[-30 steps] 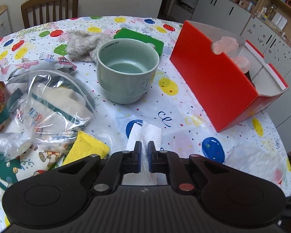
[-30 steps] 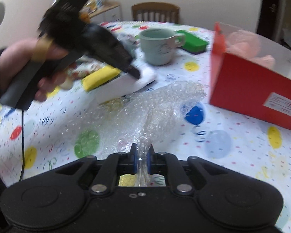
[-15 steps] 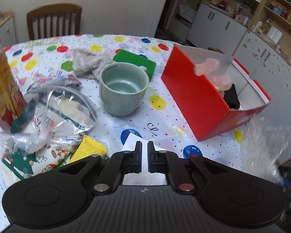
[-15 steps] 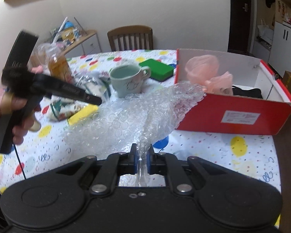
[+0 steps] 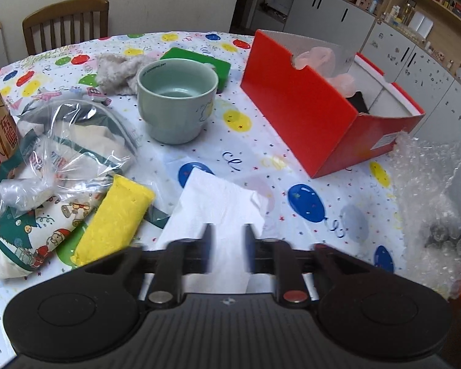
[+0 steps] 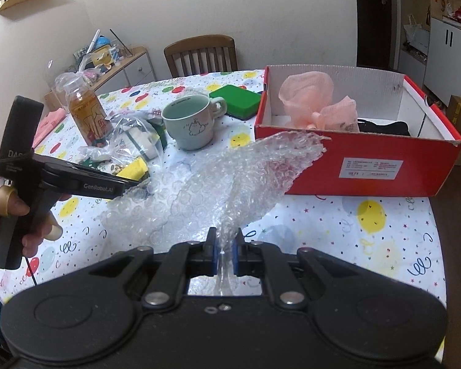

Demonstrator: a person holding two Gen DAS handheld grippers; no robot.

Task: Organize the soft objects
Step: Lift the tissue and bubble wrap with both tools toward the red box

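My right gripper (image 6: 224, 250) is shut on a sheet of clear bubble wrap (image 6: 224, 178) and holds it above the table, in front of the red box (image 6: 368, 166). The box holds pink mesh (image 6: 310, 98) and a black item (image 6: 384, 127). My left gripper (image 5: 226, 246) is open over a white tissue (image 5: 218, 206) that lies on the table; its fingers are blurred. The bubble wrap also shows at the right of the left wrist view (image 5: 430, 203). A yellow sponge (image 5: 113, 218) lies left of the tissue.
A pale green mug (image 5: 176, 98) stands mid-table with a green sponge (image 5: 199, 61) and a grey fluffy cloth (image 5: 116, 72) behind it. Plastic bags with fabric (image 5: 64, 147) and a drink bottle (image 6: 87, 113) lie at the left. A wooden chair (image 6: 201, 55) stands behind the table.
My left gripper's fingers have opened over the tissue and drawn back a little. My right gripper has lifted the bubble wrap and carried it toward the red box.
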